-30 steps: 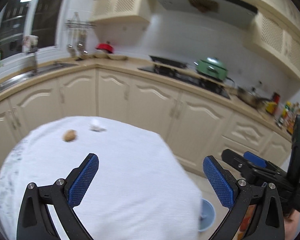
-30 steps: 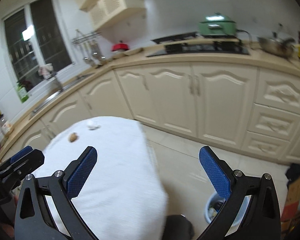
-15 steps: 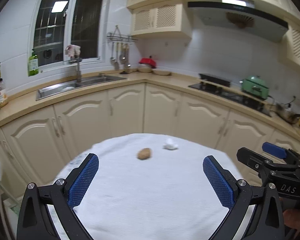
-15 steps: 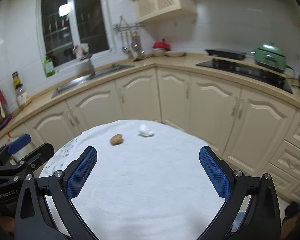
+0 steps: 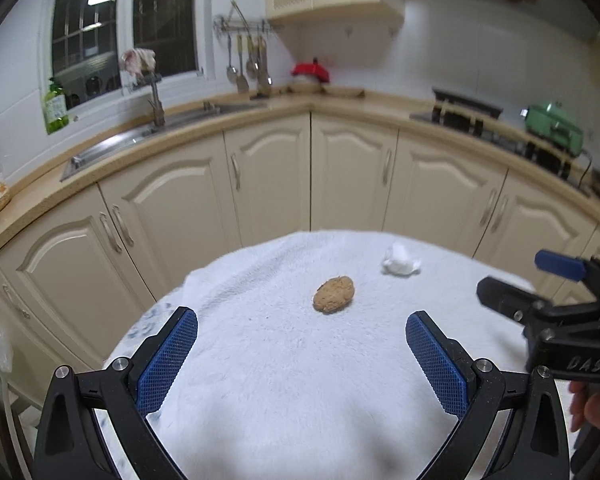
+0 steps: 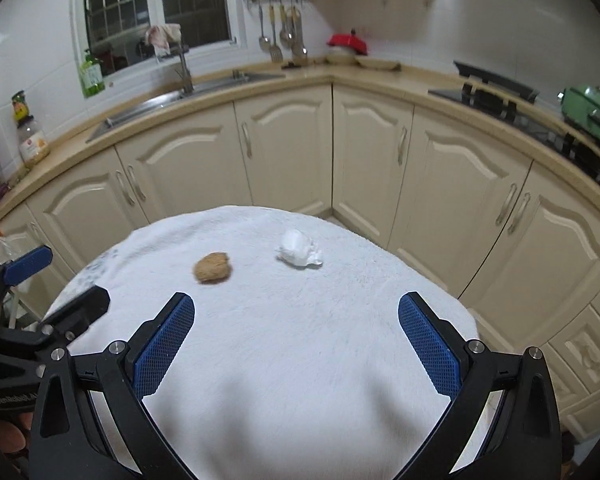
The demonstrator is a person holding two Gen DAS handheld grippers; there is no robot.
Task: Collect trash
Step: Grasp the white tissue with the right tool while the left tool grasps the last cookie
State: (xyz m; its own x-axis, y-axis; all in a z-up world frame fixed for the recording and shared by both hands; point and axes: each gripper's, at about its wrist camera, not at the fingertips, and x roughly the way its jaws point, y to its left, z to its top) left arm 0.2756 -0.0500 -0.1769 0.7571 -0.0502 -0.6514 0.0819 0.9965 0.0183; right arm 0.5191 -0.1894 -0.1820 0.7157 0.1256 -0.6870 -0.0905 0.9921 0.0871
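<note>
At centre frame in both wrist views, a round table under a white cloth now fills the lower half — a second ago both cameras were swung off toward the cabinets and floor, so the trash is only now squarely ahead. The brown lump lies mid-frame, the crumpled white tissue just up and to its right, well apart from each other. The left gripper and right gripper are both spread wide and empty, short of both pieces. Nothing has been picked up yet. Bare cloth surrounds each piece — the table's far edge sits just behind the tissue.
</note>
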